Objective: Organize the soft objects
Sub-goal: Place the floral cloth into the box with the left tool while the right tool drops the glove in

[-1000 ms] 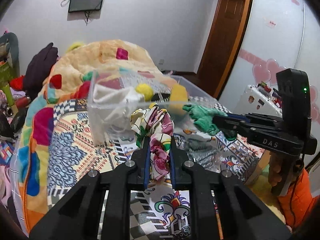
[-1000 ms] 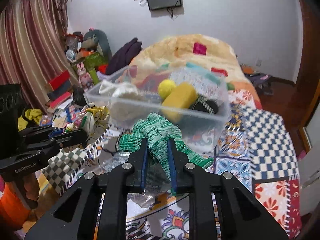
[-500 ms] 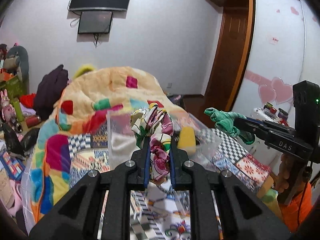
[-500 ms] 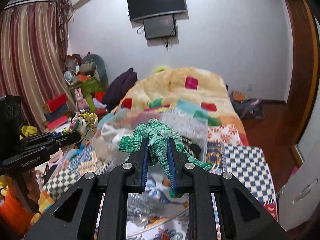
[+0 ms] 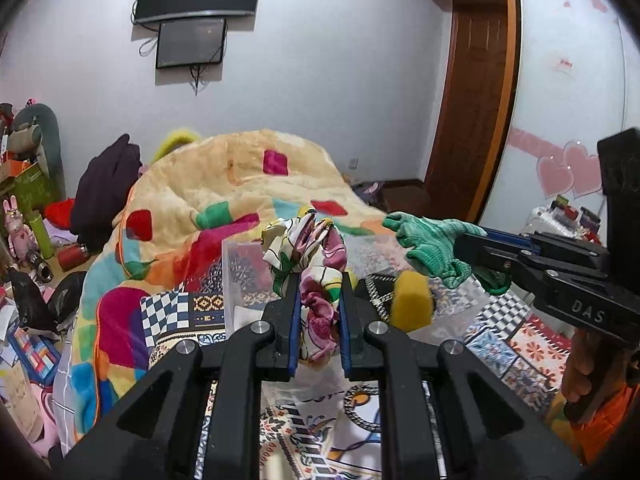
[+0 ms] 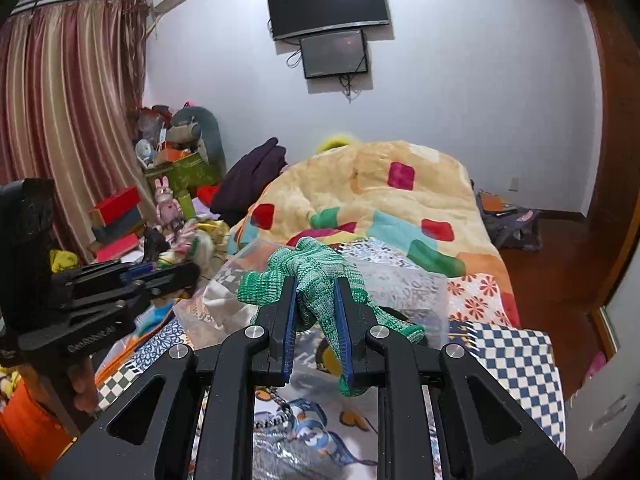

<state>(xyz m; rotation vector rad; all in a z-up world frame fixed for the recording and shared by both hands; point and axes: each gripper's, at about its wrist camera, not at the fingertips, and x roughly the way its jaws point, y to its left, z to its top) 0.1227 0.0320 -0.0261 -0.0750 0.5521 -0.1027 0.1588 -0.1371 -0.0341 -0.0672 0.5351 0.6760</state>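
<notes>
Above the clear plastic bin on the bed, in the left wrist view, the left gripper has its fingers clamped on a floral fabric scrunchie, held up over the bin's near side. Inside the bin lies a yellow sponge. To the right of the bin, the right gripper carries a green knit glove — raised, clear of the bin.

Over the same bin, in the right wrist view, the right gripper pinches the green glove between closed fingers, its cuff hanging below. Left of the bin, the left gripper holds the scrunchie — blurred here. Behind the bin rises a patchwork blanket.
</notes>
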